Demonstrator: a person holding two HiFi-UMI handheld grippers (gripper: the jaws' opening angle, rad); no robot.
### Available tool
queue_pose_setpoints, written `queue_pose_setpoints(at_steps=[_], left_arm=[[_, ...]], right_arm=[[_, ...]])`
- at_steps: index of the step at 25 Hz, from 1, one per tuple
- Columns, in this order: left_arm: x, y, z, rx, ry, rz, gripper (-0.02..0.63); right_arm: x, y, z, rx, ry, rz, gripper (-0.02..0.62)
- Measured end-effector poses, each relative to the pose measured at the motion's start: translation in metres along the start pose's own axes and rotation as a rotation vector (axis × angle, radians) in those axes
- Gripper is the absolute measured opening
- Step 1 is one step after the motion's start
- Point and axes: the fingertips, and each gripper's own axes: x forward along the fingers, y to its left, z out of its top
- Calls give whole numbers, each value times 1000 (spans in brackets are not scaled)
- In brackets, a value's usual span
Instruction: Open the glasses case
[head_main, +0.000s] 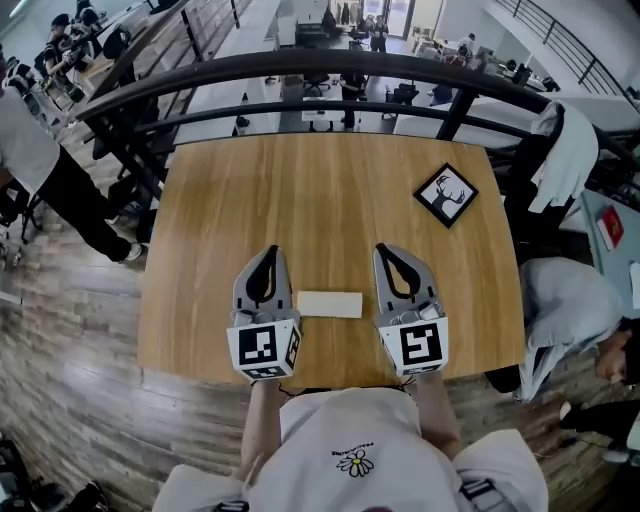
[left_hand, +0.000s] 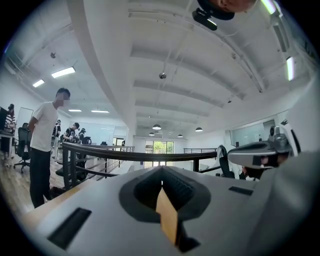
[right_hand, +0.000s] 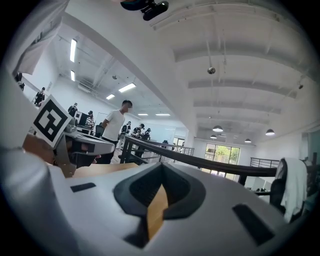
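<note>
Lying flat near the person's edge of the wooden table (head_main: 320, 190), the white oblong glasses case (head_main: 329, 304) is being flanked by both grippers. Its long axis is running left to right, square across the line along which the grippers are pointing. Left gripper (head_main: 271, 252): the jaws are being held pressed together with nothing between them, and only a sliver of table is showing through the slot in the left gripper view. Its body is being held just beside the case's left end, seemingly apart from it. Right gripper (head_main: 389, 250): the jaws are likewise being held together and empty, and a slightly wider strip of bare wood is being left between it and the case's right end. The case is being missed by both gripper views, since it is lying alongside the gripper bodies, behind the jaw tips and toward the person. Judgement: the left hand is being counted marginally nearer, and either gripper is being required to draw back and turn inward before the case can be met. The lid is appearing shut. A framed deer picture (head_main: 446, 194) is sitting well apart at the far right.
</note>
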Motion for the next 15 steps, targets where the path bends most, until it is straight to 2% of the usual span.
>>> queue_pose_setpoints(at_steps=[3, 4, 5, 6, 9, 12, 15], left_arm=[[2, 3, -2, -30, 1, -39, 18], [2, 1, -6, -31, 14, -62, 41], [2, 0, -12, -25, 35, -84, 75], [0, -1, -21, -13, 64, -102, 81], [-11, 2, -62, 1, 173, -107, 72], [-28, 10, -117, -37, 310, -57, 36], [-42, 6, -168, -48, 438, -41, 31]], right_arm=[[4, 5, -2, -30, 32, 81, 8], [5, 8, -4, -60, 47, 122, 8], [7, 12, -7, -96, 61, 168, 30], [7, 16, -10, -133, 74, 216, 97], [8, 27, -24, -229, 121, 332, 119], [7, 41, -46, -317, 209, 447, 156], [4, 51, -76, -349, 276, 539, 196]])
